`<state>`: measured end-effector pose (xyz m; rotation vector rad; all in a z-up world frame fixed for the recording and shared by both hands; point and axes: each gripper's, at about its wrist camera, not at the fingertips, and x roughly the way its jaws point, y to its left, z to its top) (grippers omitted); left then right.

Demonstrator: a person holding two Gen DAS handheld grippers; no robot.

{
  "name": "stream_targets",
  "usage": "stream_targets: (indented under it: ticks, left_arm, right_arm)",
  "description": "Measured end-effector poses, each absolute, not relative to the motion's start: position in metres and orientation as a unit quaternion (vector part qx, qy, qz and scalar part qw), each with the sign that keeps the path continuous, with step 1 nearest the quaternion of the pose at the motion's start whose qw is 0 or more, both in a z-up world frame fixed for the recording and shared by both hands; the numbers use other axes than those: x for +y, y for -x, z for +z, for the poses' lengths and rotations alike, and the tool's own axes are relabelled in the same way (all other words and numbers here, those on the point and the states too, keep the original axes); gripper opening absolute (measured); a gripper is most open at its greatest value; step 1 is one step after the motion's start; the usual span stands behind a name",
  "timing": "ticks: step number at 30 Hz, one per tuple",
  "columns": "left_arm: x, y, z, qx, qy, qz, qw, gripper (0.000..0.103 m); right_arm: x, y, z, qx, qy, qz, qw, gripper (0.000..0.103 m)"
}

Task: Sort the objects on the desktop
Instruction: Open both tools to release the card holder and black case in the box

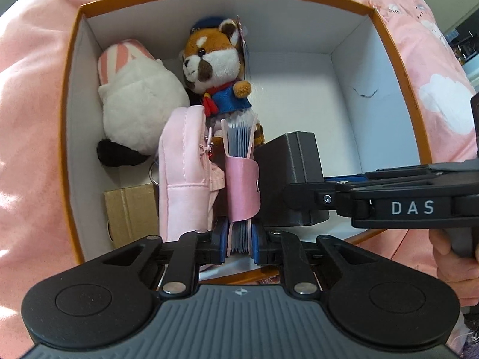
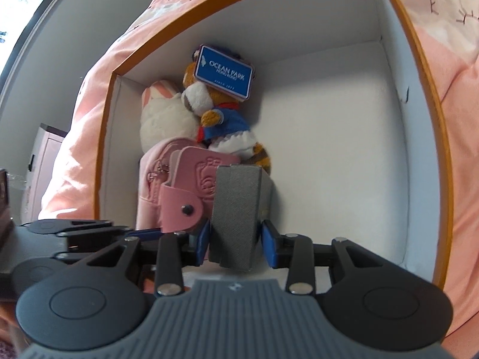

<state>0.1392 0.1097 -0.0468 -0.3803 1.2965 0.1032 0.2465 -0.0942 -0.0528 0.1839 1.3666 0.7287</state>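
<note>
I'm seeing a pink bedspread [image 1: 33, 125] filling the frame edges in both wrist views, and an orange-rimmed white box [image 1: 392, 48] is sitting directly on it, centre frame

Inside the orange-rimmed white box [image 1: 353, 95], a pink card holder [image 1: 239, 185] stands on edge, strap snapped shut, with a dark grey case [image 2: 236, 215] upright just beside it. A pale pink pouch [image 1: 185, 173] stands on its other side. Behind lie a red panda plush [image 1: 215, 62] in blue and a white plush [image 1: 137, 101]; a small cardboard box [image 1: 128, 209] sits near the front corner.
</note>
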Motion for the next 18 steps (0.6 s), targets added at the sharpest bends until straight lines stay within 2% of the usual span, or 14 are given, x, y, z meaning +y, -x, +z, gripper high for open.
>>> stream_targets:
  ticks: [7, 15, 17, 18]
  left_arm:
    - [0.116, -0.136, -0.047, 0.594, 0.195, 0.035, 0.780, 0.018]
    - [0.130, -0.102, 0.006, 0.521, 0.177, 0.049, 0.834, 0.023]
    - [0.137, -0.097, 0.016, 0.505, 0.170, 0.078, 0.842, 0.023]
    - [0.139, -0.095, 0.018, 0.501, 0.166, 0.093, 0.845, 0.023]
  right_arm:
    - [-0.098, -0.245, -0.054, 0.616, -0.115, 0.346, 0.698, 0.040]
    - [-0.099, -0.245, -0.056, 0.604, -0.112, 0.342, 0.712, 0.043]
    - [-0.101, -0.247, -0.046, 0.591, -0.094, 0.353, 0.720, 0.042]
    - [-0.100, -0.247, -0.041, 0.584, -0.072, 0.358, 0.725, 0.035]
